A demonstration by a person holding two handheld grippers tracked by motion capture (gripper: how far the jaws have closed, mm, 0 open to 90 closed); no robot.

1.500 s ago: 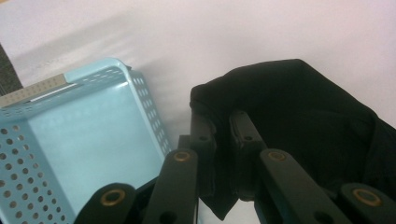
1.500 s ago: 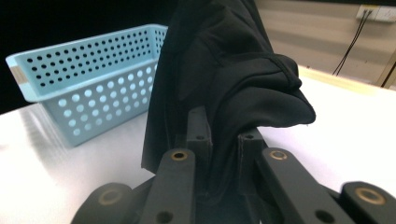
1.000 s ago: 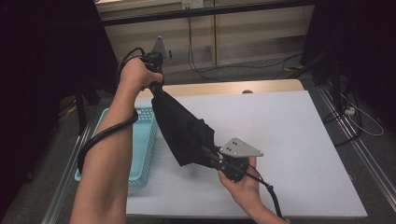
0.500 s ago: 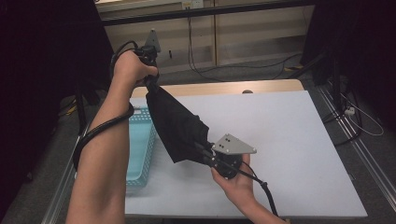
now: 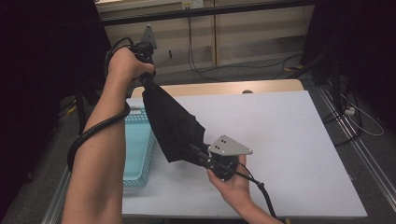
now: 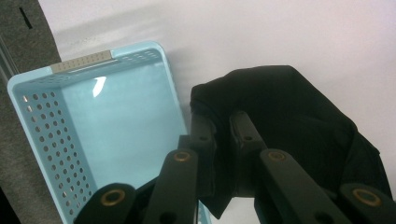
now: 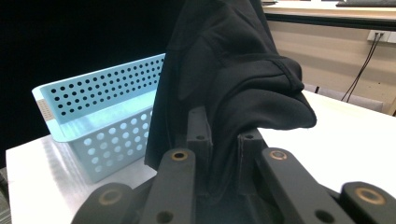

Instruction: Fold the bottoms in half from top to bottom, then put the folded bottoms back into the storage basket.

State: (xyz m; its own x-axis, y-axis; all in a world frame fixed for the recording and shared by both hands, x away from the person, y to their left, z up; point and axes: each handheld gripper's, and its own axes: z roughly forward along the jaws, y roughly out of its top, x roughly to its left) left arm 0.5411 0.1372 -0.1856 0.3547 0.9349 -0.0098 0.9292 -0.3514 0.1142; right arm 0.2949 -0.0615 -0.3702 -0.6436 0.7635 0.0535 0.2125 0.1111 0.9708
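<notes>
At the left edge of the high view a light blue basket (image 5: 137, 149) with perforated walls sits on the white counter (image 5: 289, 140), partly hidden behind the person's raised left forearm. Above it, in the upper left of the frame, the left hand-held gripper (image 5: 145, 77) is lifted off the counter with its jaws clenched on the top end of a black cloth (image 5: 175, 126). In the left gripper view the left hand-held gripper (image 6: 223, 135) pinches a bunched fold of the black cloth (image 6: 299, 116), with the basket (image 6: 42, 126) to the left below it, over the counter (image 6: 280, 32). The cloth hangs stretched in a slant from upper left down toward the centre of the high view, its lower part close above the counter just right of the basket. At the lower centre the right hand-held gripper (image 5: 198, 153) is clamped on the cloth's bottom end. In the right gripper view the right hand-held gripper (image 7: 223, 140) has its jaws squeezed together on the black cloth (image 7: 233, 60), which rises up the frame, with the basket (image 7: 93, 116) at the left on the counter (image 7: 355, 140).
</notes>
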